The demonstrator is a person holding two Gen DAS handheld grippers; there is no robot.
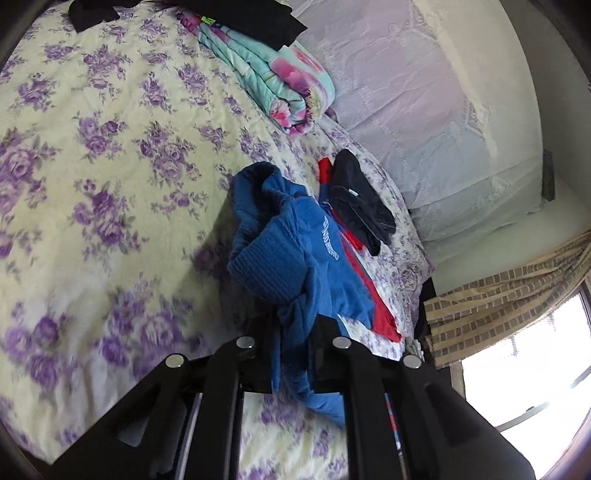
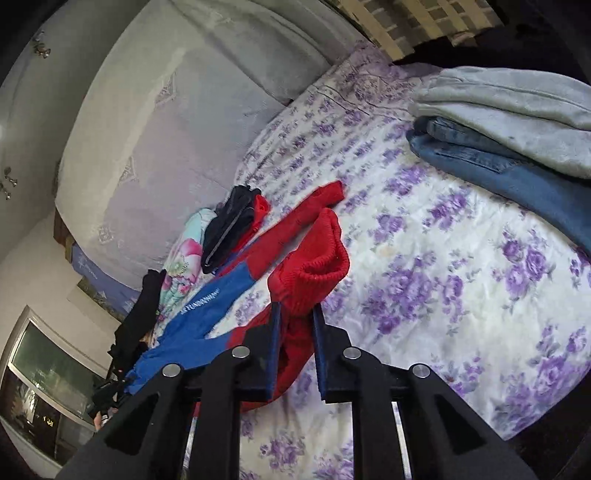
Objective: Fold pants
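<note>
Purple-flowered bedding (image 1: 110, 155) covered the bed that filled both views, and the blue-and-red pants (image 1: 295, 251) lay bunched across it. Closest in, the left tongs (image 1: 295, 332) were pressed together on a fold of the blue leg, whose cloth ran between the black fingers and hung below them, the ribbed blue cuff heaped just ahead. The right tongs (image 2: 295, 317) pinched the red leg of the pants (image 2: 306, 273) near its ribbed cuff; red cloth filled the narrow gap between the blue-edged pads (image 2: 275, 332). No earlier picture was there to show how the jaws got there.

Just beyond the left tongs a dark garment (image 1: 362, 199) lay on the red part of the pants. Farther off, ahead of the left tongs, sat a folded pink-and-teal quilt (image 1: 288, 85) with black clothing (image 1: 236, 18) on top of it. Ahead and to the right of the right tongs, well apart, folded jeans (image 2: 517, 170) carried a folded grey garment (image 2: 517, 110). Behind everything stood a pale padded headboard (image 1: 424, 122), with a checked curtain (image 1: 498, 306) beside a bright window.
</note>
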